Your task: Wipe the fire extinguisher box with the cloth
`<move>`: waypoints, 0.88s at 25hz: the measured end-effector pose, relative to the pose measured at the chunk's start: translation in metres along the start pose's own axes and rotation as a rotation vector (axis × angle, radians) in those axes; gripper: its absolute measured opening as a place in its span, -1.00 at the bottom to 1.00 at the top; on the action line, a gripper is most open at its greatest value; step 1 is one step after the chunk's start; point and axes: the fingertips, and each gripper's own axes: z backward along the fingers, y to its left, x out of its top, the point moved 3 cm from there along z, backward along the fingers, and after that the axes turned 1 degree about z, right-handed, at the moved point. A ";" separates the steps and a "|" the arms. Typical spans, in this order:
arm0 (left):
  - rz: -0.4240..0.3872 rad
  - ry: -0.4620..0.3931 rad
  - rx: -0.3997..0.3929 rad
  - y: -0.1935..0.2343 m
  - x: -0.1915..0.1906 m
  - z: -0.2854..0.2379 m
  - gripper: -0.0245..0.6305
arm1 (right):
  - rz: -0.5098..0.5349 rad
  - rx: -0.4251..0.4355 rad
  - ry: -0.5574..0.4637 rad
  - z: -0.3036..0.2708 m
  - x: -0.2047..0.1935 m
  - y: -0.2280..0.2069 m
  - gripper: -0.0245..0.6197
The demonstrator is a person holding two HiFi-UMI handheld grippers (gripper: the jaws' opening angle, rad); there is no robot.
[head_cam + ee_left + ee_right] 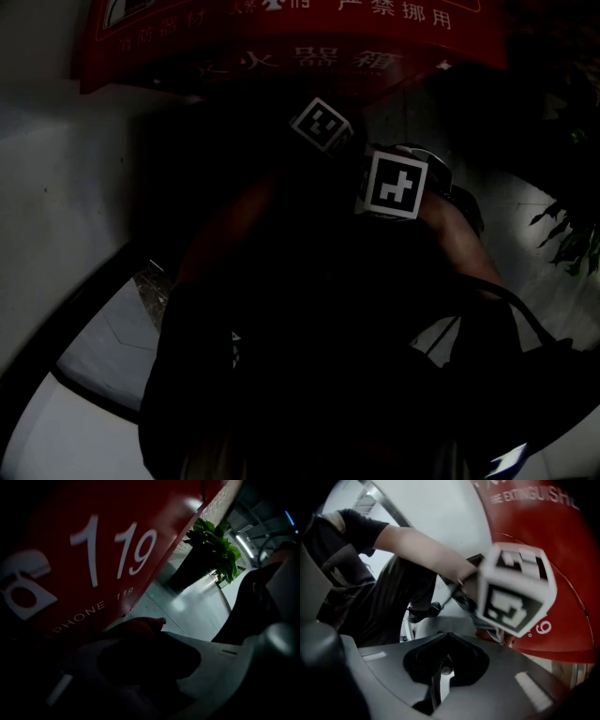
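Beside extinguisher box [93, 536] | left hand-held gripper [145, 641] perhaps clamps cloth [138, 626] | right hand-held gripper [440, 665] closed

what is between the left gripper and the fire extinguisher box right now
Only the reddish cloth in the left gripper jaws; otherwise nothing visible. The red fire extinguisher box sits right beside it.

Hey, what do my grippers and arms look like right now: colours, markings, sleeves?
Each gripper carries a white cube with black square markers: the left cube and the right cube. The right gripper has a grey moulded body with dark jaws; the left gripper looks paler grey. The left arm wears a short dark sleeve.
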 end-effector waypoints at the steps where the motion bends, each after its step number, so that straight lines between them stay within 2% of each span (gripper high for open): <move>1: 0.020 -0.013 -0.007 0.004 0.001 -0.010 -0.60 | 0.010 0.008 0.006 -0.001 -0.001 0.002 -0.93; 4: 0.084 -0.060 0.009 0.019 0.007 -0.027 -0.60 | 0.039 0.040 0.020 -0.004 -0.001 0.010 -0.93; 9: 0.236 -0.143 0.015 0.035 0.020 -0.051 -0.60 | 0.107 0.116 0.053 -0.011 -0.001 0.030 -0.93; 15: 0.350 -0.248 0.039 0.037 0.031 -0.062 -0.60 | 0.122 0.137 0.050 -0.013 0.004 0.032 -0.93; 22: 0.401 -0.293 0.068 0.032 0.037 -0.052 -0.60 | 0.123 0.156 0.023 -0.009 0.011 0.034 -0.93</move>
